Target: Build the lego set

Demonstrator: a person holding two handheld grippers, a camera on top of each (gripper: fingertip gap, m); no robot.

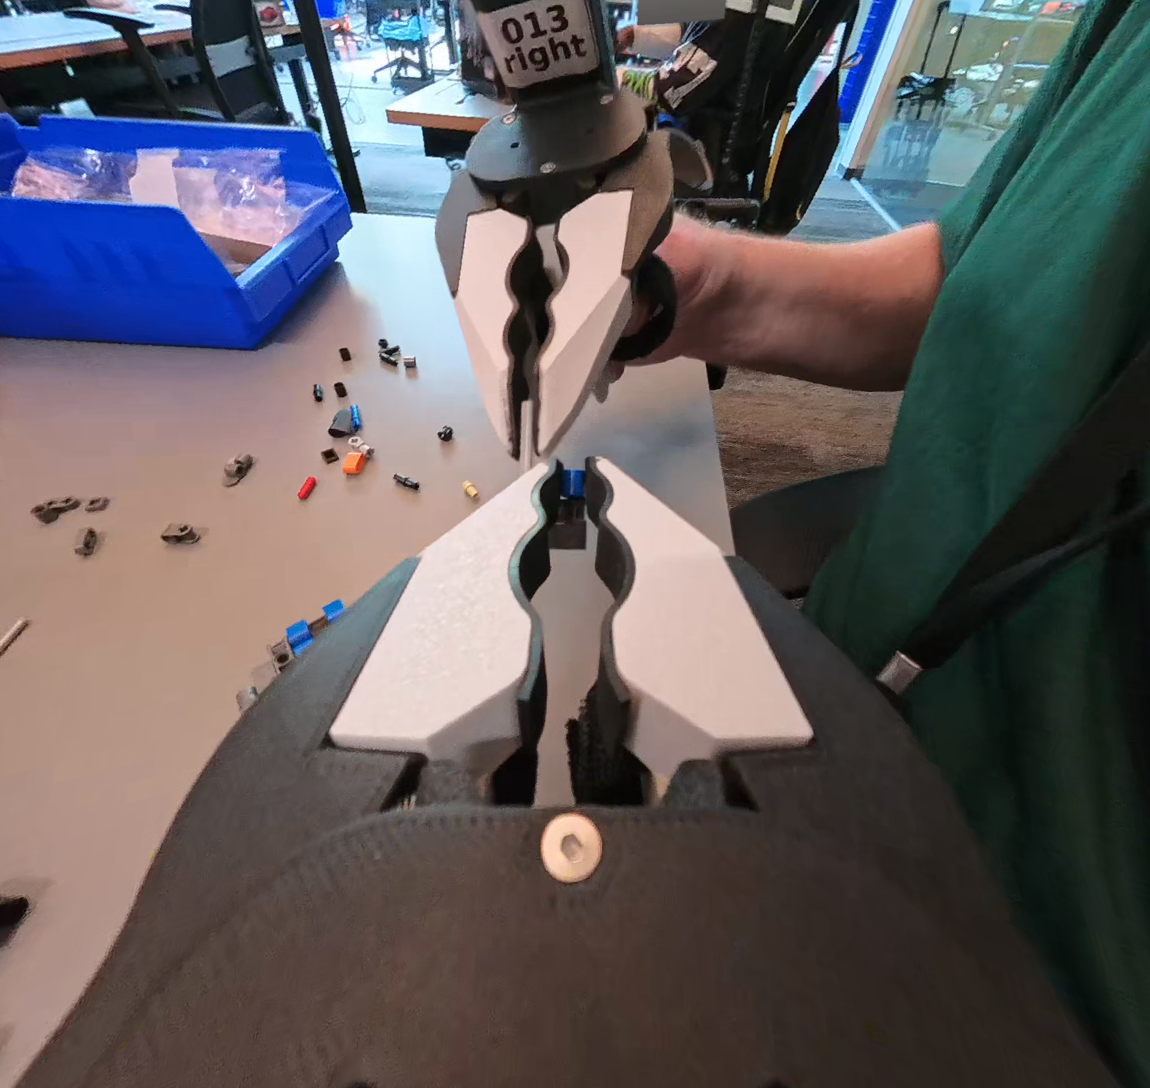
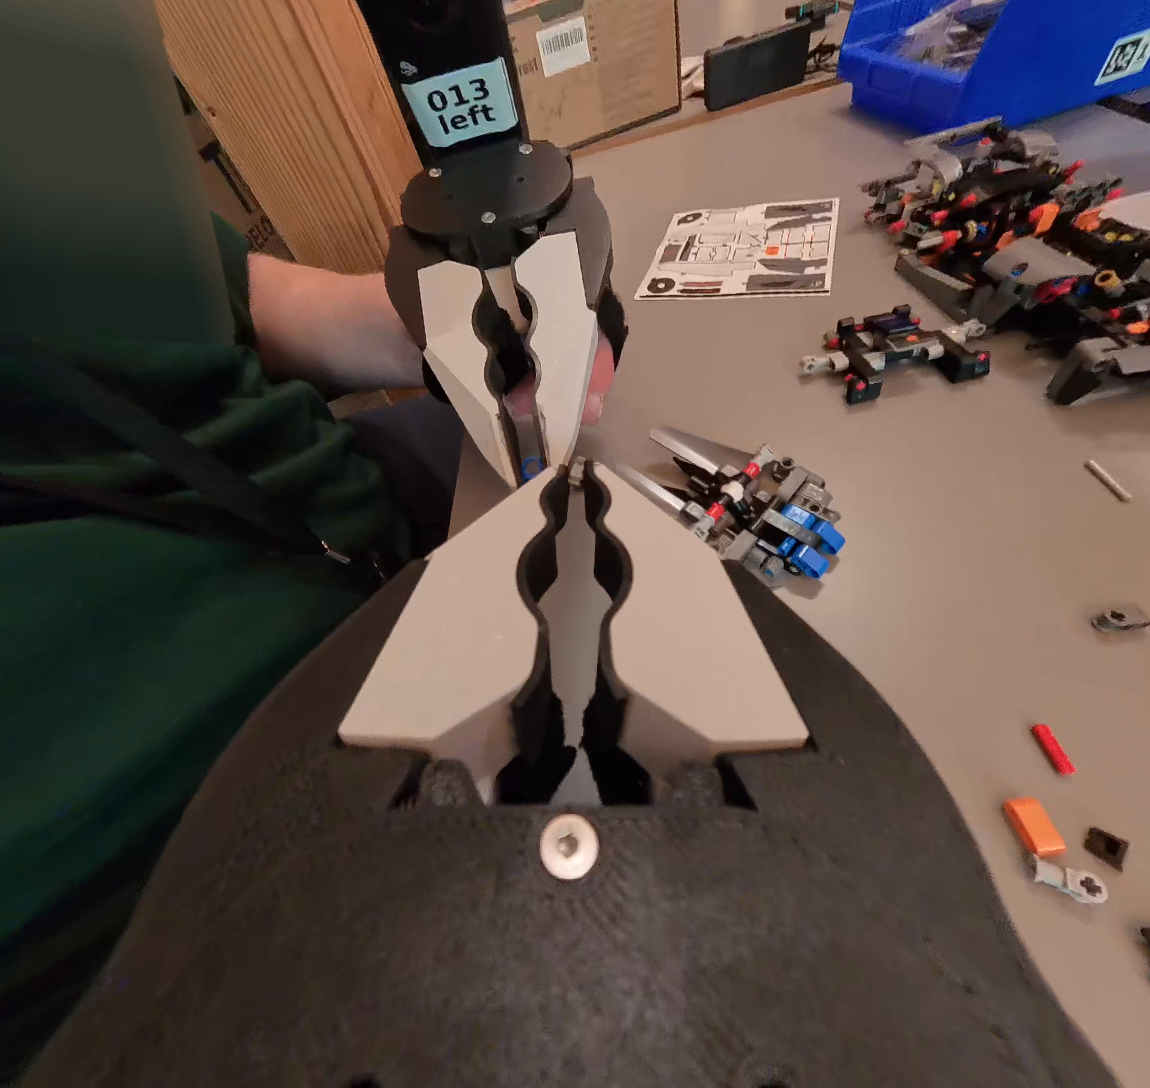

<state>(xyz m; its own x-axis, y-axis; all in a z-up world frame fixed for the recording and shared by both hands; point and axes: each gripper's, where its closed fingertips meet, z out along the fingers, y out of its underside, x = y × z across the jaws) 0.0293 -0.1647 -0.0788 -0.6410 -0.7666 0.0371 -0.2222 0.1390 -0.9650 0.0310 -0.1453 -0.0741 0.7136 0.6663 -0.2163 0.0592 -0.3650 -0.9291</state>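
My left gripper (image 1: 569,468) is shut on a small blue and black lego piece (image 1: 571,487) at its tips. In the right wrist view the left gripper (image 2: 534,467) comes down from above with the blue piece (image 2: 530,467) showing between its fingers. My right gripper (image 2: 576,472) is shut on a small grey lego piece (image 2: 577,473). In the left wrist view the right gripper (image 1: 528,450) points down at my left tips. The two sets of tips almost touch above the table's near edge. A person's hand holds each gripper.
Several loose small pieces (image 1: 348,436) lie on the grey table. A blue bin (image 1: 155,262) stands at the back. A sticker sheet (image 2: 740,249), a part-built lego car (image 2: 1027,237), a black sub-assembly (image 2: 896,349) and a grey-and-blue sub-assembly (image 2: 759,510) lie to the right. Only a small space, under 4 cm, lies between the two pairs of fingers. The black sub-assembly (image 2: 896,349) is about equally far from each gripper, around 25 cm.
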